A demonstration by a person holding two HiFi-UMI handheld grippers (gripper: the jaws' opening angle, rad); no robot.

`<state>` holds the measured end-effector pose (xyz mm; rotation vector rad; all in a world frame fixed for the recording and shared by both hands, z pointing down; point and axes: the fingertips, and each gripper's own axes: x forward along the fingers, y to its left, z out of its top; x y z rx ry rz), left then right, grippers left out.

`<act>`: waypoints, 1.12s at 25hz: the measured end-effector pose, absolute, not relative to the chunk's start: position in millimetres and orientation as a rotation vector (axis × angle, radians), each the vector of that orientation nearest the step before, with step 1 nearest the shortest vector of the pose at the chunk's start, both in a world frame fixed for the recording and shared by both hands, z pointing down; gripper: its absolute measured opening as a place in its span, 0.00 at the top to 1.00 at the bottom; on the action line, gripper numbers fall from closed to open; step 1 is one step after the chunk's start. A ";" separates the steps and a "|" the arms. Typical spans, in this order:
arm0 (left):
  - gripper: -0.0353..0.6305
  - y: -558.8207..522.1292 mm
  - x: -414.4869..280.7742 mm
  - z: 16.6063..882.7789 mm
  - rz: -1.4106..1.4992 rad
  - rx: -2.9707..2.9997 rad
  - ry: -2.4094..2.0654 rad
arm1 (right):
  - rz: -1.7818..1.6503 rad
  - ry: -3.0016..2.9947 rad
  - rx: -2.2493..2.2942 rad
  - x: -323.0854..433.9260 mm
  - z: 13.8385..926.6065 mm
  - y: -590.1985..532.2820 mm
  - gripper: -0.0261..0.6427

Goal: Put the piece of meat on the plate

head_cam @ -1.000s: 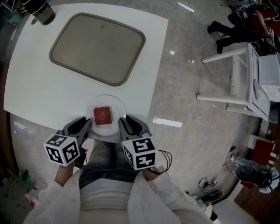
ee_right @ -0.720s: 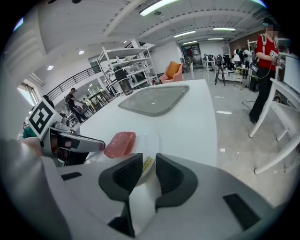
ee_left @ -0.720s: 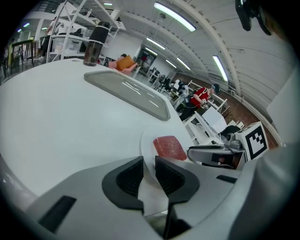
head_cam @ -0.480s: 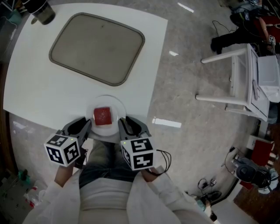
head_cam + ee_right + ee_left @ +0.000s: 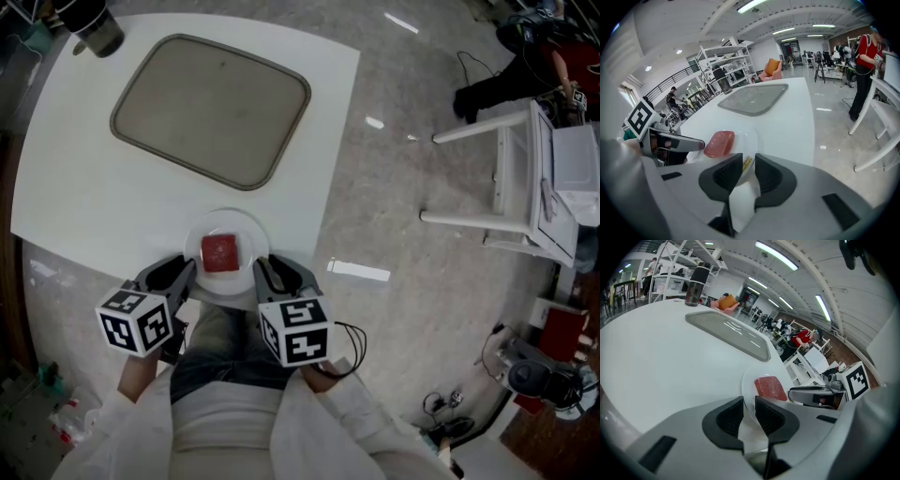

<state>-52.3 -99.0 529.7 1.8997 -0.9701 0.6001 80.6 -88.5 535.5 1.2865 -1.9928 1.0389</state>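
Both left claw (image 5: 184, 270) and right claw (image 5: 266, 270) are held empty, near-shut, at 6 o'clock of the plate (image 5: 199, 236), which could be tipped by a nudge.

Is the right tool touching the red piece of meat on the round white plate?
Apart. Head view shows bare plate between the right tool and the meat.

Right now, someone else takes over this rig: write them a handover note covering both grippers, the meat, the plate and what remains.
Left gripper: jaws nearly together, empty, at the near edge of the plate.
Right gripper: the same, empty.
Piece of meat lies on the plate, on the white table.
Done: meat plated. Left: seemingly nothing but drawing the grippers away.
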 end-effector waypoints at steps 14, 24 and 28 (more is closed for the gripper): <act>0.82 -106.0 -49.7 516.0 0.559 1.876 -1.038 | 1.023 -2.057 1.215 83.6 524.9 -102.1 0.83; 0.82 -114.0 -54.6 514.8 0.524 1.874 -1.041 | 1.014 -2.060 1.216 79.4 523.1 -112.0 0.83; 0.82 -129.5 -61.9 512.3 0.535 1.889 -1.023 | 1.025 -2.053 1.239 72.0 520.5 -123.5 0.83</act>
